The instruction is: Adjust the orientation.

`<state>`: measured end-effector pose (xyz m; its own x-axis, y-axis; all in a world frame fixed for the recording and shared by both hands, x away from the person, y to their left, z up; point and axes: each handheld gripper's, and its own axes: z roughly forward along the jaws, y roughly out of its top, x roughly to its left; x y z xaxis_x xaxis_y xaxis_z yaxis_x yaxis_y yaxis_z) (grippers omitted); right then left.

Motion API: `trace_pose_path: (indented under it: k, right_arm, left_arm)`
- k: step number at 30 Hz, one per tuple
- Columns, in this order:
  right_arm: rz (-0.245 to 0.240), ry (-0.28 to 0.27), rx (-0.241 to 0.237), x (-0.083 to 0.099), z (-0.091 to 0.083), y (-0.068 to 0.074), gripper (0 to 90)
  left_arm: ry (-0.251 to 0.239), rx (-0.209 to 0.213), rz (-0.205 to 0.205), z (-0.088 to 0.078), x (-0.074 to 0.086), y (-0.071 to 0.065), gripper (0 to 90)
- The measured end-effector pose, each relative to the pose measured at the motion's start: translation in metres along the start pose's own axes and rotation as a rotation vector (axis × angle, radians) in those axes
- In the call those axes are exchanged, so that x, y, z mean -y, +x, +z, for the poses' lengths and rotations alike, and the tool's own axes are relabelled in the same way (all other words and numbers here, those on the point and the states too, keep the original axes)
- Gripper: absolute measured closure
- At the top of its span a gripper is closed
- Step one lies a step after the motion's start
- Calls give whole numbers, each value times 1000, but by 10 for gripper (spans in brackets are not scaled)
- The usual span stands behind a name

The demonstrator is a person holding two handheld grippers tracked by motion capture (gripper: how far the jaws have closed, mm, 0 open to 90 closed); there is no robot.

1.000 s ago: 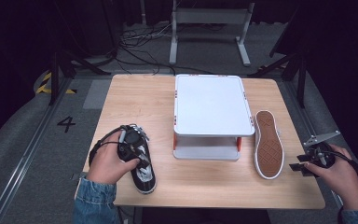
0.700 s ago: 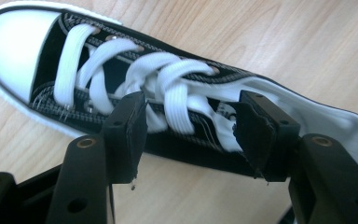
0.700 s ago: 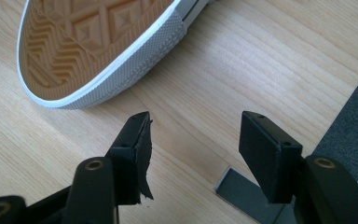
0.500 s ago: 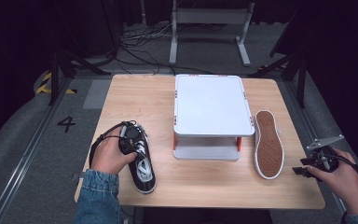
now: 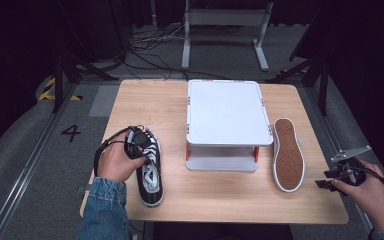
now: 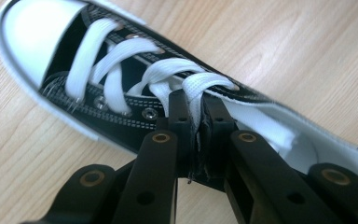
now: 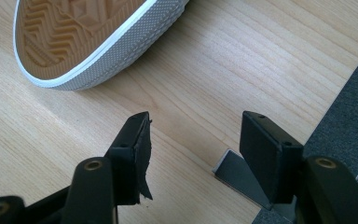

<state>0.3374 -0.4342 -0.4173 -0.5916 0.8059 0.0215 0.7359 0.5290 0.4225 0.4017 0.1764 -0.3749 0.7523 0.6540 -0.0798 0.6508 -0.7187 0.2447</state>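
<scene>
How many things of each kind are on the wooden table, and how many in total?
Black-and-white sneakers: 2, one upright with the left gripper shut on its white lace, one sole-up.
White two-level racks: 1.
Total: 3 things on the table.

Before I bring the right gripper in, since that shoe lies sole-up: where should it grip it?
Probably across the rubber sidewall of the overturned shoe at its heel end, from the table's near right edge. The sole faces up, wide and flat; the heel is narrower and nearest the open right gripper.
</scene>
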Motion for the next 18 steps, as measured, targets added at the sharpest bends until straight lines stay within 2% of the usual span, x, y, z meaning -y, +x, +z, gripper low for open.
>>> trace_pose_path:
  k: [2, 3, 5, 9, 12, 16, 18]
  right_arm:
    - [3, 0, 1, 0, 0, -1, 441]
    - [3, 1, 0, 0, 0, -1, 442]
    - [4, 0, -1, 0, 1, -1, 441]
    - [3, -3, 0, 0, 0, -1, 441]
    - [7, -4, -2, 1, -1, -1, 441]
    - [10, -10, -1, 2, -2, -2, 442]
    - [11, -10, -4, 2, -2, -3, 441]
  left_arm:
    - [-7, -8, -52, -5, -1, 2, 854]
    - [0, -18, -56, -7, -3, 2, 854]
    - [15, -48, -43, -11, -8, -1, 855]
    - [37, -70, -16, -17, -19, -7, 855]
    - [36, -84, -13, -21, -23, -10, 856]
    - [27, -99, 11, -36, -33, -20, 855]
    - [23, -115, 10, -45, -39, -24, 855]
